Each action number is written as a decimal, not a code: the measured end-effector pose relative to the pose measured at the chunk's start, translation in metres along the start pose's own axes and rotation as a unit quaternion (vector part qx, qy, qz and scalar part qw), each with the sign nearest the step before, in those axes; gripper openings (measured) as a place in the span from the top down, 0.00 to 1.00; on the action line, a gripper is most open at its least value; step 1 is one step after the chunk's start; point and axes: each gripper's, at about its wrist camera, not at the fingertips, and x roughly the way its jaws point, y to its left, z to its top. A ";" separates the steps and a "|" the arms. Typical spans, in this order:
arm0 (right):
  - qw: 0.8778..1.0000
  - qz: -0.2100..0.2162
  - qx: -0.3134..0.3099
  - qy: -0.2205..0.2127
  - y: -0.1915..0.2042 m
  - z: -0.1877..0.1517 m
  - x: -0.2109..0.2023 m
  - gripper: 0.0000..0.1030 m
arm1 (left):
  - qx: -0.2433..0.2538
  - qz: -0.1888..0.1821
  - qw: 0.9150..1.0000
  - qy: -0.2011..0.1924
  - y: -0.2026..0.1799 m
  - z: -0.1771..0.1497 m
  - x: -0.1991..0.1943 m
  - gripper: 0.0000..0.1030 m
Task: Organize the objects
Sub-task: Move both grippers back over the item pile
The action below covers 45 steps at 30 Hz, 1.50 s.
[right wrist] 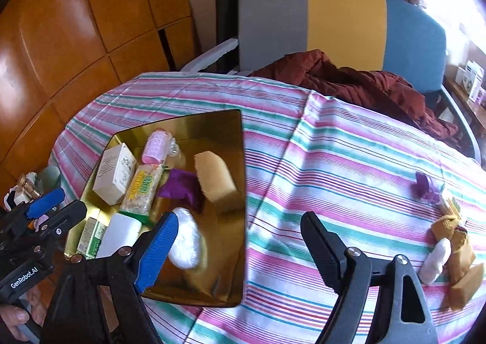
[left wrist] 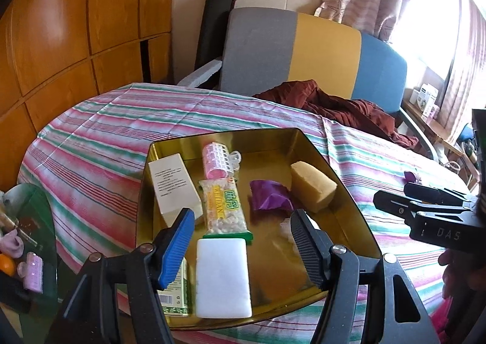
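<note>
Both grippers, left gripper and right gripper, are hanging wide open and empty over the gold tray; I'm worrying about bumping its packed contents while the leftover bits are sitting well off right.

Light source: you have daylight pouring in from the window at upper right; it burns out to white in both views.
Brightness: you get an evenly bright striped tablecloth, dimmer toward its left edge.
Glare: your gold tray mirrors its contents; the wooden panels carry soft sheen patches.
Shadows: you see only faint, soft ones.
Blur: your white puff is smeared; things at the tablecloth's right edge look soft.
Distortion: your fisheye bends straight lines, with dark corners.
</note>
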 end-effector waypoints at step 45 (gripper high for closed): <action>0.932 -0.212 0.289 -0.060 -0.319 -0.065 -0.107 0.18 | 0.191 -0.105 0.975 0.045 -0.193 0.016 0.056 0.35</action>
